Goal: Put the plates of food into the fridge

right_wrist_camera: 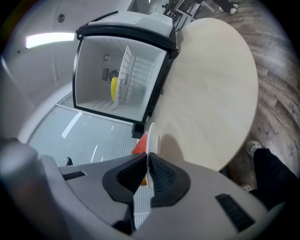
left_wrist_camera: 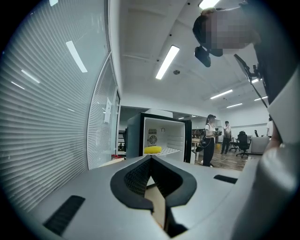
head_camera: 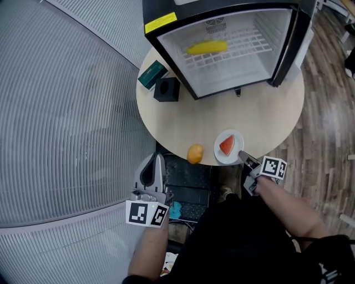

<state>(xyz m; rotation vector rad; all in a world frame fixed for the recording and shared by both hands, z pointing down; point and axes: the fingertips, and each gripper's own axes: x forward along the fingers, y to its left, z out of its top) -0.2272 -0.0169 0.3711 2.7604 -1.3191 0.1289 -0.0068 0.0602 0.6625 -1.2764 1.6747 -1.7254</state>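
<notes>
Presently the right gripper clamps the near rim of the round white plate of red melon at the pale round table edge. The open black fridge lies straight ahead across it; the left gripper, jaws together and empty, hangs farther off.

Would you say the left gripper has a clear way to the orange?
Probably yes: the orange sits at the near edge of the table, nothing stands between it and the left gripper, whose shut jaws would need opening first.

Overhead, ceiling strip lights are lighting the room brightly; both gripper views are bowing heavily at the edges (corners vignetting black).
</notes>
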